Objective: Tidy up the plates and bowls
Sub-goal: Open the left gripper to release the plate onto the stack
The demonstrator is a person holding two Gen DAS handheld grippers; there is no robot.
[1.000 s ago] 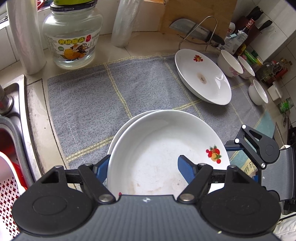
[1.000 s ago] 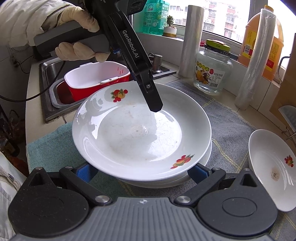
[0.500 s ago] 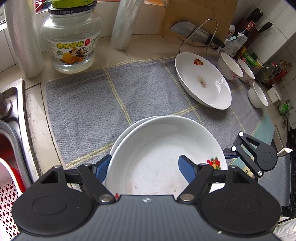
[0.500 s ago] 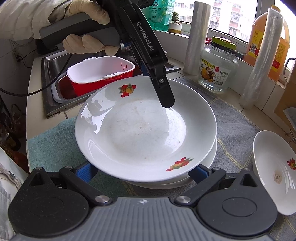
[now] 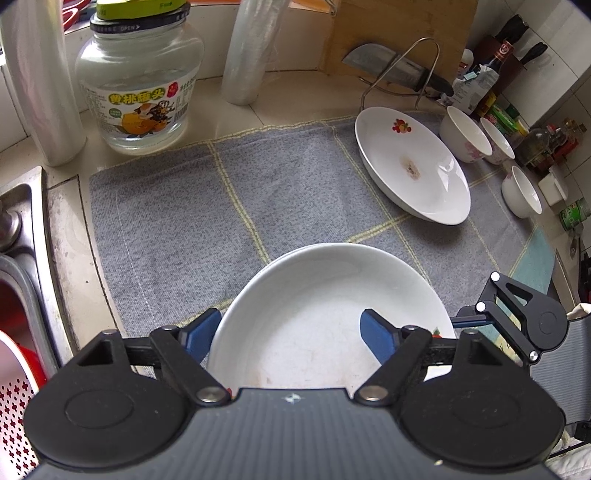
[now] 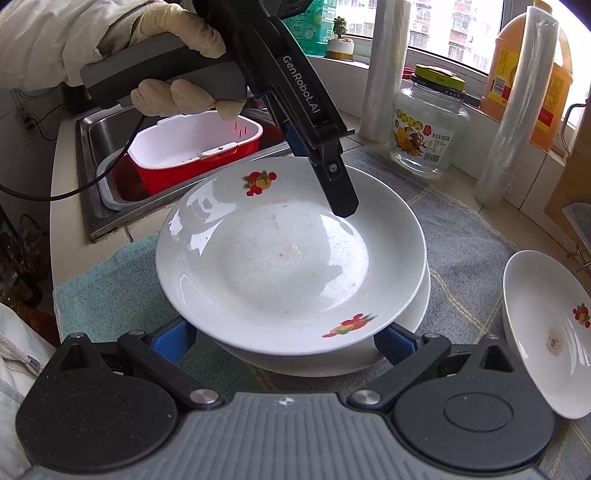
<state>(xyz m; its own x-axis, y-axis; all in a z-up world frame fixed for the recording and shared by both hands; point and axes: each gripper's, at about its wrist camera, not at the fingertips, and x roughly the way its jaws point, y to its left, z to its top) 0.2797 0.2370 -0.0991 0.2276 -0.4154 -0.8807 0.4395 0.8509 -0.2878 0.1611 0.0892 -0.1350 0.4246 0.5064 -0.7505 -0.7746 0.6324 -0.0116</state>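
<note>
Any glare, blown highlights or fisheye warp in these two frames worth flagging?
Right wrist view: the window is nearly blown out, bright glare patches sit on the top white fruit-print plate, and the left gripper casts a soft shadow there. Left wrist view: even light, sharp, but the grey checked towel edges bow from the fisheye and the corners vignette dark.

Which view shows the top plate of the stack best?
The right wrist view: the top plate shows almost whole, with both fruit prints and the plate underneath. In the left wrist view the same plate is partly hidden behind the left gripper, whose jaws are opening around its rim.
</note>
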